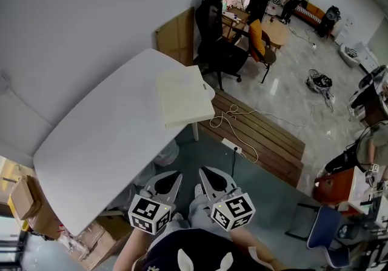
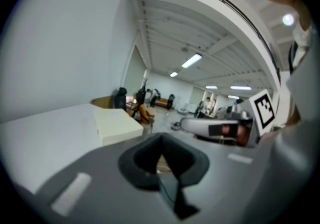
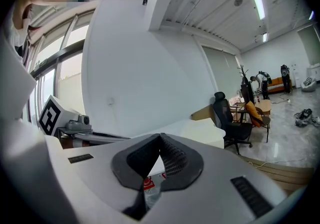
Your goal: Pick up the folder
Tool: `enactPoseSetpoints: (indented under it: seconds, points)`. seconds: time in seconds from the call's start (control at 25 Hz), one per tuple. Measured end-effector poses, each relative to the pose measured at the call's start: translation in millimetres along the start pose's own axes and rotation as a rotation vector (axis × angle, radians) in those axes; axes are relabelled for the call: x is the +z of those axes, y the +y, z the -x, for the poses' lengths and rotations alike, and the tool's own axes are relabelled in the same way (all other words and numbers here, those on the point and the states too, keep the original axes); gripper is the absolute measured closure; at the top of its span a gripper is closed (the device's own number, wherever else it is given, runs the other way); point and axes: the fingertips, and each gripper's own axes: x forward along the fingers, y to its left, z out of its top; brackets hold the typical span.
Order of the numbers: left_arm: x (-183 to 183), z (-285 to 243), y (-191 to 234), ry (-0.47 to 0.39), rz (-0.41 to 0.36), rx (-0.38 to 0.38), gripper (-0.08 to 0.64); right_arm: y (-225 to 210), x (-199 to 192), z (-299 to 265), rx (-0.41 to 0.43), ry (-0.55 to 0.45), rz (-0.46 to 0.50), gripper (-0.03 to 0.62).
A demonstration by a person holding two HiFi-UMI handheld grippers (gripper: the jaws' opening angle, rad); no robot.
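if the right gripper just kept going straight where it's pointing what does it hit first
Most likely the near edge of the white table, close to where the cream folder lies. The right gripper is short of it, so depth is unclear.

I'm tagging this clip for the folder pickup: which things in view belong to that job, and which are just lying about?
Part of the job: folder on the far corner of the table; left gripper and right gripper, both shut and empty.
Just lying about: black office chair; white cable on the wooden platform; cardboard boxes.
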Motion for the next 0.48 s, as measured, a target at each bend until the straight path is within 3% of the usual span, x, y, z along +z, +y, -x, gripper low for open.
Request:
enactPoseSetpoints:
  seconds: [0.48]
  points:
    - [39,-51,28,-0.011,-0.031,0.048,0.558,-51,21,-42,0.047,0.008,-0.008,0.583]
